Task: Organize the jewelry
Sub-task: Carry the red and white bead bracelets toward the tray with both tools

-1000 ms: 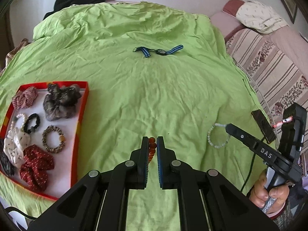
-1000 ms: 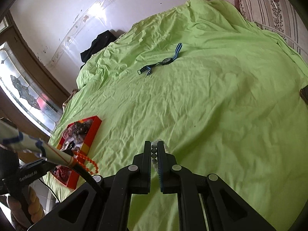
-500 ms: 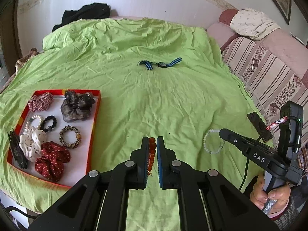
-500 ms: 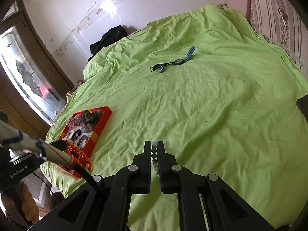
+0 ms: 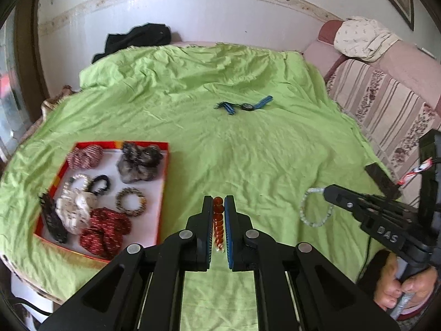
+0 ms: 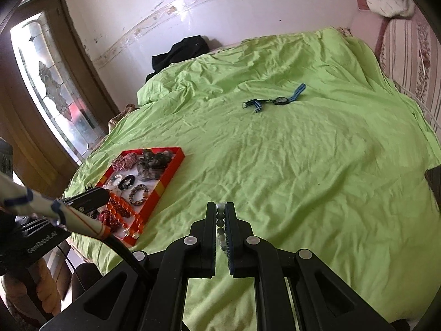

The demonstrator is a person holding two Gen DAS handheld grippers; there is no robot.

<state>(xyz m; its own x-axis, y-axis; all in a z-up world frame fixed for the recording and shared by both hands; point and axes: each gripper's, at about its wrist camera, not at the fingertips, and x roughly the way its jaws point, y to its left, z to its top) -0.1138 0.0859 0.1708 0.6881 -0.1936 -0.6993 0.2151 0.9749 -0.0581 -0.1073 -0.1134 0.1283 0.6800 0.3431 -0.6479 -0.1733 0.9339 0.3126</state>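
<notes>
A bed under a wrinkled lime-green sheet fills both views, ahead of and below each hand-held gripper. To the left of the left hand-held gripper a shallow red-rimmed tray with a white floor lies on the sheet; it holds several fabric scrunchies, a beaded ring bracelet, a small black hair tie and a dark hair claw, all blurred. Far ahead, a blue-strapped watch lies flat, well apart from the tray. The left hand-held gripper is clenched on an orange bead bracelet, whose round glossy beads stack between the pads. The right hand-held gripper is clamped on a pale bead bracelet, its loop hanging below the tips in the left wrist view.
</notes>
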